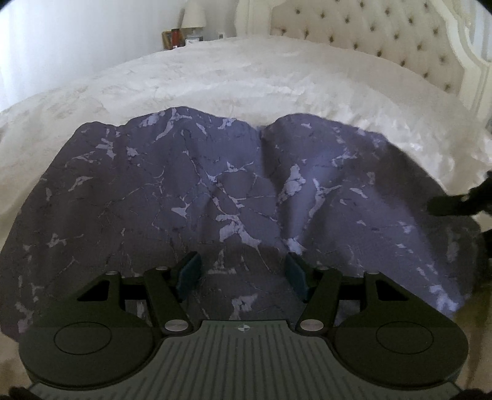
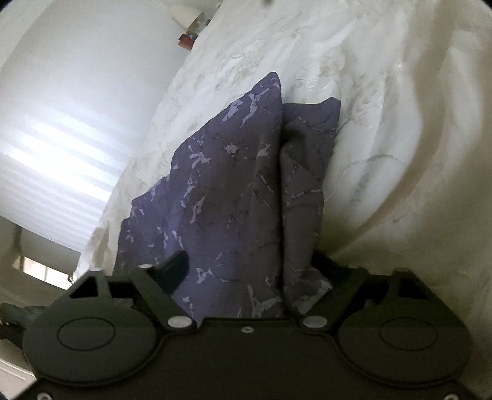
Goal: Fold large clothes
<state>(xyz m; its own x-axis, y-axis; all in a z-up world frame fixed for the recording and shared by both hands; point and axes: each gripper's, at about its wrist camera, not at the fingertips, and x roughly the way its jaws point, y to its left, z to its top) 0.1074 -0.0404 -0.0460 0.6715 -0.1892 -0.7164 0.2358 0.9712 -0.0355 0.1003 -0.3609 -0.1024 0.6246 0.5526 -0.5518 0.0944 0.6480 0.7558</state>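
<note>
A large purple garment [image 1: 215, 190] with a pale marbled print lies spread across the near part of the bed, wrinkled, with a fold line up its middle. My left gripper [image 1: 243, 261] hovers over its near edge, jaws apart, blue pads clear of the fabric. In the right wrist view the same garment [image 2: 233, 184] fills the gap between the fingers of my right gripper [image 2: 249, 261]. Its left finger [image 2: 180, 267] shows beside the cloth; the right finger is hidden behind a fold. A dark finger [image 1: 446, 205] of the right gripper shows at the garment's right edge.
The white embroidered bedspread [image 1: 246, 80] covers the bed beyond the garment. A cream tufted headboard [image 1: 369, 27] stands at the back right. A nightstand with a lamp [image 1: 193, 15] and small items is at the back left. A bright window blind [image 2: 55, 160] fills the left.
</note>
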